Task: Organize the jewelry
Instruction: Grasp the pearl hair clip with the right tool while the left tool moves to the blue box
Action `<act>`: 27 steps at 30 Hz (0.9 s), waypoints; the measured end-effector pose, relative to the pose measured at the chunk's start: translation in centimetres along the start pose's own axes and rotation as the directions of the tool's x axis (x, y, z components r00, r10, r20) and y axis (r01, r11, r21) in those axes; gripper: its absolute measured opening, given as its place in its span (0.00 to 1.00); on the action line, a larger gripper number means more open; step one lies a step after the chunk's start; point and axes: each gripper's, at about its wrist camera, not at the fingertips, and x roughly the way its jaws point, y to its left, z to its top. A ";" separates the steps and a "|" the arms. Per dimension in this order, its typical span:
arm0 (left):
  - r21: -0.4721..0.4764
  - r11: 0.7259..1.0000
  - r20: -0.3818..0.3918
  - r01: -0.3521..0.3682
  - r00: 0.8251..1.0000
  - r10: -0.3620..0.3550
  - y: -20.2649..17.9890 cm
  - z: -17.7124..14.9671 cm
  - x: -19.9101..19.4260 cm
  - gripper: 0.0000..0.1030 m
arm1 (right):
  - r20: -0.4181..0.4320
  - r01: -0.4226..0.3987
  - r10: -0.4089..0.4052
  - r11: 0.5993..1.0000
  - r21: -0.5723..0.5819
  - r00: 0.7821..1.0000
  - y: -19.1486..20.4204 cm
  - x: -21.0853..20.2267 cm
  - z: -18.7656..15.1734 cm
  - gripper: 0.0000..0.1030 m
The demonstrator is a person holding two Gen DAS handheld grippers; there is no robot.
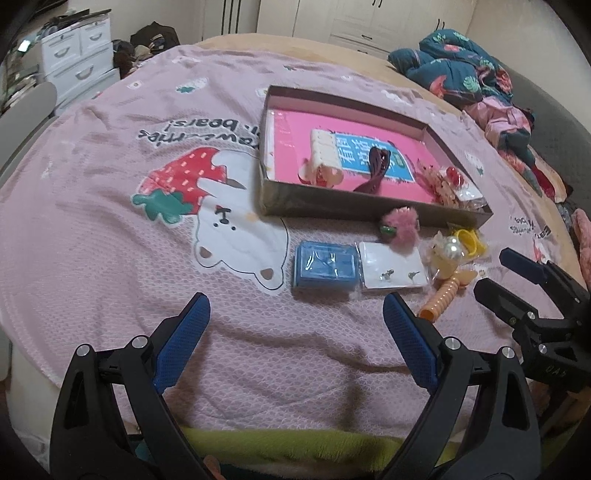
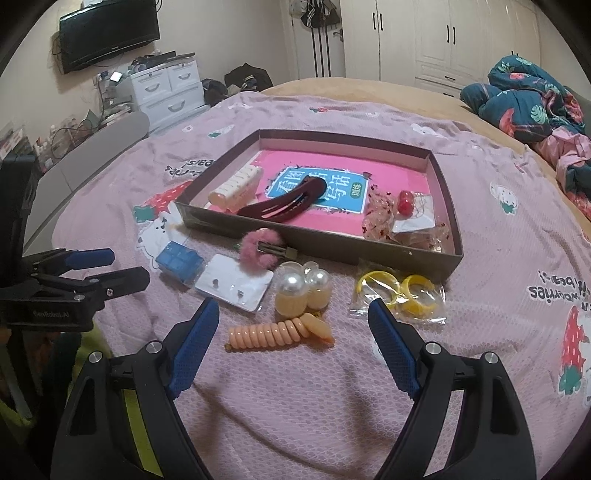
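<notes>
A shallow brown box [image 2: 439, 260] [image 1: 332, 212] with a pink book inside lies on the pink bedspread. It holds a cream hair clip [image 2: 236, 186], a dark red clip [image 2: 284, 205] and bagged red pieces [image 2: 406, 210]. In front of it lie a blue case [image 1: 325, 266] [image 2: 179, 262], an earring card [image 1: 391, 273] [image 2: 232, 282], a fluffy pink clip [image 2: 262, 249], pearl hair ties [image 2: 299, 291], an orange spiral tie [image 2: 277, 332] and bagged yellow hoops [image 2: 402, 293]. My left gripper [image 1: 295, 314] is open just short of the blue case. My right gripper [image 2: 291, 317] is open over the spiral tie.
A crumpled dark floral quilt [image 2: 535, 103] lies at the bed's far right. White drawers [image 2: 166, 88] and a wall television [image 2: 107, 33] stand at the far left, white wardrobes [image 2: 443, 40] behind. A green cloth [image 1: 295, 439] edges the near side of the bed.
</notes>
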 end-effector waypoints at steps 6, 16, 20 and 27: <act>-0.007 1.000 -0.018 -0.003 1.000 0.003 -0.1 0.1 1.1 0.85 | -0.019 0.002 -0.002 1.000 0.009 1.000 -0.8 0.9 0.0 0.79; -0.010 1.000 -0.040 0.000 0.999 -0.001 -0.1 0.5 2.2 0.75 | -0.041 -0.003 0.003 1.000 -0.009 0.999 -1.0 2.7 0.6 0.79; -0.008 1.000 -0.046 0.003 0.999 -0.004 -0.2 0.8 2.6 0.73 | -0.053 -0.013 0.012 1.000 -0.010 0.999 -1.1 3.6 0.7 0.79; -0.015 1.000 -0.048 0.011 0.999 -0.012 -0.3 1.2 3.1 0.67 | -0.077 -0.040 0.040 0.999 -0.002 0.996 -1.5 5.0 1.1 0.61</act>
